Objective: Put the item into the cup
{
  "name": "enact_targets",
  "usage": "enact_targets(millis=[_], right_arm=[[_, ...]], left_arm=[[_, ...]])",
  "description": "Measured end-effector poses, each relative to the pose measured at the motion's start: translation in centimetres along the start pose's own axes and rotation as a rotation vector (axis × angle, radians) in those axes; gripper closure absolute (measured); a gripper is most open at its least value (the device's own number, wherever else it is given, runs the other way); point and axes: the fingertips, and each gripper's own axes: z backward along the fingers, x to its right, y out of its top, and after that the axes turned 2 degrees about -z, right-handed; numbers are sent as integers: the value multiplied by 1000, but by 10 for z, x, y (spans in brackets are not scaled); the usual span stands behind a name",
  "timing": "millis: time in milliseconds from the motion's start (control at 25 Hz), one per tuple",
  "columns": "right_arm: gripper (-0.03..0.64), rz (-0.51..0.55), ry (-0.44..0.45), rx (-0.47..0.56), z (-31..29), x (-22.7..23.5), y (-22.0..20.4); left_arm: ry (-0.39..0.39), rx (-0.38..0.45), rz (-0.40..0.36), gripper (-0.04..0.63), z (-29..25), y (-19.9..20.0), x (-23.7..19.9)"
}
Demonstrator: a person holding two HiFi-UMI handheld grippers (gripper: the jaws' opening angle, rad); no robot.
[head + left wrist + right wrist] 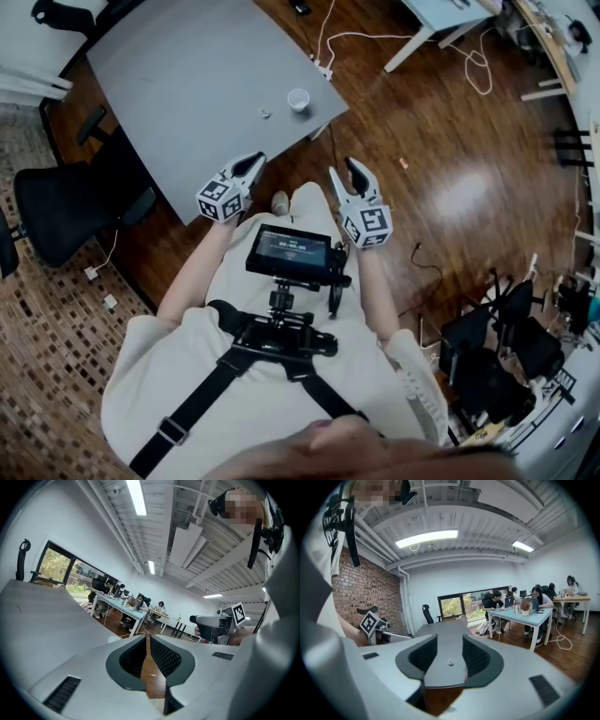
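Observation:
A small white cup (298, 99) stands near the near corner of the grey table (187, 84). A tiny pale item (264, 113) lies on the tabletop just left of it; in the right gripper view the item (450, 662) shows between the jaws, farther out on the table. My left gripper (247, 167) hovers at the table's near edge, its jaws together and nothing in them (147, 638). My right gripper (345, 172) is held over the wooden floor beside the table corner, jaws apart and empty (450, 640).
A black office chair (66, 211) stands left of the table. White cables (375, 37) trail over the wooden floor beyond the corner. A small screen (289, 251) sits on the person's chest rig. People sit at desks (525, 609) far across the room.

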Motion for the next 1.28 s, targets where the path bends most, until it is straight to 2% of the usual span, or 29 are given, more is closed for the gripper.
enact_targets(millis=[280, 520, 880, 1080, 1280], right_arm=[[436, 92, 32, -50, -19, 0, -3], [436, 91, 93, -87, -61, 30, 8], [436, 120, 174, -122, -113, 80, 38], [436, 238, 229, -172, -141, 103, 36], [436, 238, 310, -198, -172, 115, 28]], left_arm=[[24, -9, 31, 552, -7, 6, -11], [79, -31, 43, 551, -42, 14, -29], [185, -56, 143, 517, -88, 17, -69], [252, -81, 156, 509, -110, 16, -79], [326, -119, 152, 509, -119, 7, -97]])
